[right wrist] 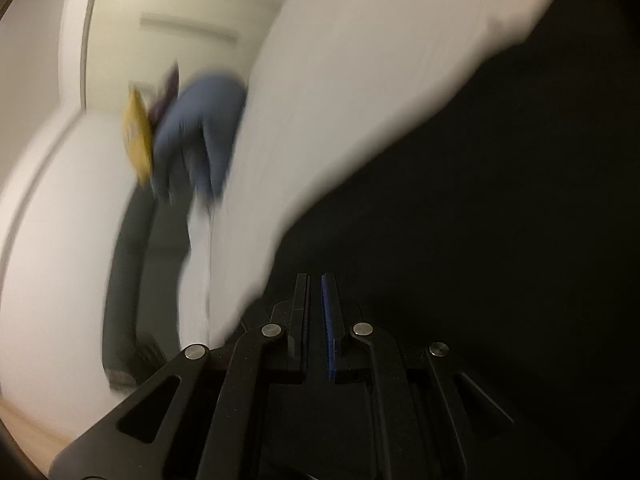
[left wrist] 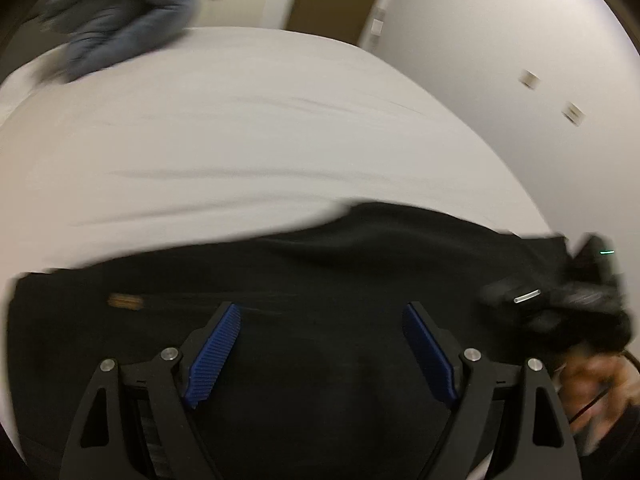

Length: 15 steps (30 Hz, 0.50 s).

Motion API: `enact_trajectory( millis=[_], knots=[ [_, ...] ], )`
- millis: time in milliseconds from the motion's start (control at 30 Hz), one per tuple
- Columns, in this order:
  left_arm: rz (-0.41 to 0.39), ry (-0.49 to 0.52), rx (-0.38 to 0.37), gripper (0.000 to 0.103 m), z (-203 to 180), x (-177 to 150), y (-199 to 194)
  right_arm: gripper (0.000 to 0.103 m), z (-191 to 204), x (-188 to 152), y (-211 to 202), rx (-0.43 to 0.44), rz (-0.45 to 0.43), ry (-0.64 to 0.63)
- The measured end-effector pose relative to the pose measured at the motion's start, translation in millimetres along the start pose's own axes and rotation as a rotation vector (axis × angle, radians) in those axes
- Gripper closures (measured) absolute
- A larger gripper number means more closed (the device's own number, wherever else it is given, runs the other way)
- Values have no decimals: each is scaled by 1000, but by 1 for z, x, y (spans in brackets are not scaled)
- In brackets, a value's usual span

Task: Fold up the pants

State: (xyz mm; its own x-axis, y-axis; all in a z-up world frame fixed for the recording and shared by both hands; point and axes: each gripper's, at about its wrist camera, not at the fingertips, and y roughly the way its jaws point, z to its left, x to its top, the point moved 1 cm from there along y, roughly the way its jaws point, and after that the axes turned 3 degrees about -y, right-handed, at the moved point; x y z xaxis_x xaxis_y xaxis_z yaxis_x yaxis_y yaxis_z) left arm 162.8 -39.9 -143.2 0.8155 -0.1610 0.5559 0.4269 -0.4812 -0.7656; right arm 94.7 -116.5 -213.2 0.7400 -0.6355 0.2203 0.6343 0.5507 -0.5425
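The black pants (left wrist: 320,264) are lying spread across the near edge of the white bed (left wrist: 248,120). The left gripper (left wrist: 322,340) is hovering over them with jaws wide apart and nothing between them. The right gripper (right wrist: 316,312) is showing jaws together; whether cloth is pinched is unclear. Judging by this, a fold is being started, and next the left needs an edge to grasp

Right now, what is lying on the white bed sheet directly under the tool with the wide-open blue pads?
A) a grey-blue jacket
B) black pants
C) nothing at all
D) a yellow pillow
B: the left gripper has its blue pads spread wide above the black pants on the white bed sheet; the grey-blue garment lies bunched at the far edge.
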Motion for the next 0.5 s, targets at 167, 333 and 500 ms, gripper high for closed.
enact_trajectory(
  millis=[167,333,500],
  knots=[
    [100,-38,18,70,-26,-20,40,103,-35,7,-9,-29,-108,118],
    [136,-87,38,96,-8,-17,43,103,-105,57,-121,-115,-312,213],
    [127,-99,38,98,-4,-26,43,103,-154,110,-225,-259,-472,252]
  ],
)
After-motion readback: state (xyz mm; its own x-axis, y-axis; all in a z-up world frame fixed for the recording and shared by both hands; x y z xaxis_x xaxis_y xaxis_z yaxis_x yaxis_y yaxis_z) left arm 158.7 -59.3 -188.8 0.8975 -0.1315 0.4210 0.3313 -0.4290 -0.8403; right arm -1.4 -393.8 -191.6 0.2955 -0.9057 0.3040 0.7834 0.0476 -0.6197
